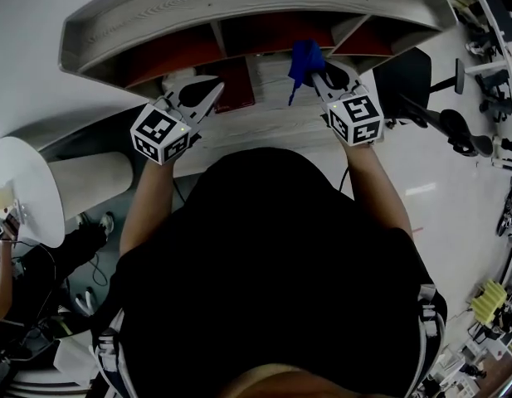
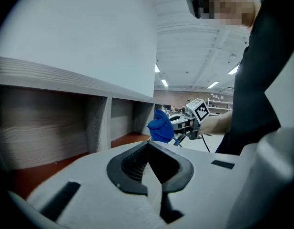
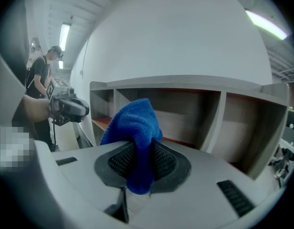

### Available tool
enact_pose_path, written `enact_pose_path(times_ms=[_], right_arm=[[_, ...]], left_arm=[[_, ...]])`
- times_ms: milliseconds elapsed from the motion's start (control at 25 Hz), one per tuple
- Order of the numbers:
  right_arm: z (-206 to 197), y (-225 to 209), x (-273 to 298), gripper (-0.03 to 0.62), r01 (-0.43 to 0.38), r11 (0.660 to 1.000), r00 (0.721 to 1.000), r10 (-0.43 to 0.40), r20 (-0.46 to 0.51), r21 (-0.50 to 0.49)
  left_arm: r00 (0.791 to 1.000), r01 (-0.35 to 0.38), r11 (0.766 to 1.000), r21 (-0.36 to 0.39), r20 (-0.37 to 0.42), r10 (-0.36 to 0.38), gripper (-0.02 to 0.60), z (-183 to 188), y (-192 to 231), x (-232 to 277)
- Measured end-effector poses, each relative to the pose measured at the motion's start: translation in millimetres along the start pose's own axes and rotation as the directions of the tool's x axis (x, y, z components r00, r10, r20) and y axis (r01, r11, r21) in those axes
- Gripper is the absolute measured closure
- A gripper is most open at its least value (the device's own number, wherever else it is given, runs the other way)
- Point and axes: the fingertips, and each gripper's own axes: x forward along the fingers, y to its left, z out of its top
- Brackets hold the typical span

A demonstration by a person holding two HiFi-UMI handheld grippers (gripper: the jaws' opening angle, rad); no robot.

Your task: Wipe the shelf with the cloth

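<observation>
The blue cloth is pinched in my right gripper. Both ribbed pads are pressed against it; a bunched fold stands up above the jaws and a short end hangs below them. The part between the pads is hidden.

In the head view the cloth hangs in front of the shelf, over the divider between the middle and right compartments. I cannot tell whether it touches the wood. From the right gripper view the shelf looks a little way behind it.

My left gripper has its jaws closed tip to tip with nothing between them. It is held beside the left compartment, and from its view I can see the cloth further along.

The compartments are open at the front and have red-brown floors. Their back corners are too dark to make out. The right gripper view cuts off the shelf's right end, and my torso hides whatever is below the shelf front in the head view.

A black office chair stands near the shelf's right end. A round white table is well off to the left.
</observation>
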Motion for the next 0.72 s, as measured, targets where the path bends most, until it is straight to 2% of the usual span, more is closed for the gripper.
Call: enact_pose_path(times_ms=[560,720], right_arm=[[-2,-2,-20,0.525,0.020,1.000,1.000,-0.020,0.024,-0.002],[-4,-5,-21,0.525,0.018,1.000,0.999,-0.019,0.027,0.026]], left_arm=[[0.999,0.046,0.998,0.032,-0.020,-0.045,0.565,5,-9,12],[0.999,0.049,0.998,0.033,-0.016,-0.048,0.565,7,-6,15]])
